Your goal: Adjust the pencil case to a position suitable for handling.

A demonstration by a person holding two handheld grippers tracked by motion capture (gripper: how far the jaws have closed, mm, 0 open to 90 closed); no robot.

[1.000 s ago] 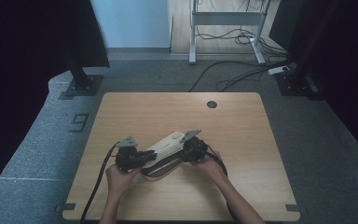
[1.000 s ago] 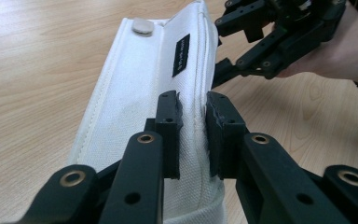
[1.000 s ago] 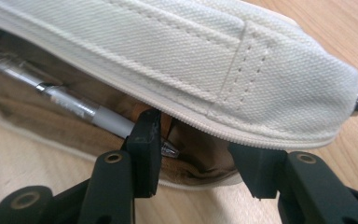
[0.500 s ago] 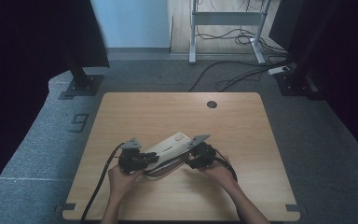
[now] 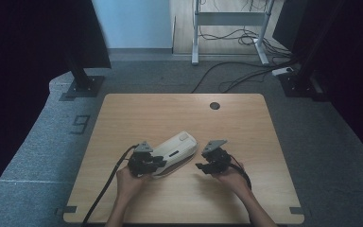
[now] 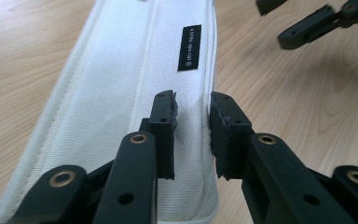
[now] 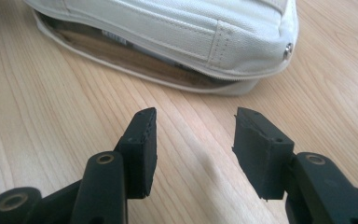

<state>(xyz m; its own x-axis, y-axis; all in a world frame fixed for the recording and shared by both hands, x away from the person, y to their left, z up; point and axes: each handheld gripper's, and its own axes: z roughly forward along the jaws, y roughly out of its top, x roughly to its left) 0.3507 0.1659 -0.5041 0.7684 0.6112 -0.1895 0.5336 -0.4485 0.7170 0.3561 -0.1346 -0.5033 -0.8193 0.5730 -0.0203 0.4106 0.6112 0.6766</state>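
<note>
Canvas pencil case [image 5: 174, 150] lies on the table [image 5: 264, 142], pinned by the left tool [image 6: 192, 122] clenched on its edge, steadying it; right tool [image 7: 193, 135], released, hovers beside its unzipped opening.

The high view is dim overall: the table [image 5: 184, 156] takes a soft, even overhead light, while the room falls off to near black at 9 o'clock and 3 o'clock, with a paler patch of wall at 12 o'clock. Shadows on the wood are faint and short. Its straight edges bow slightly toward the corners. Both gripper views are brighter and warmer, with a mild sheen on the wood grain toward 12 o'clock. In the left gripper view the white pouch [image 6: 121, 93] is nearly washed out, its weave still sharp mid-frame, and the nearest jaw arms at 6 o'clock are soft. In the right gripper view a blurred shadow lies between the jaws.
</note>
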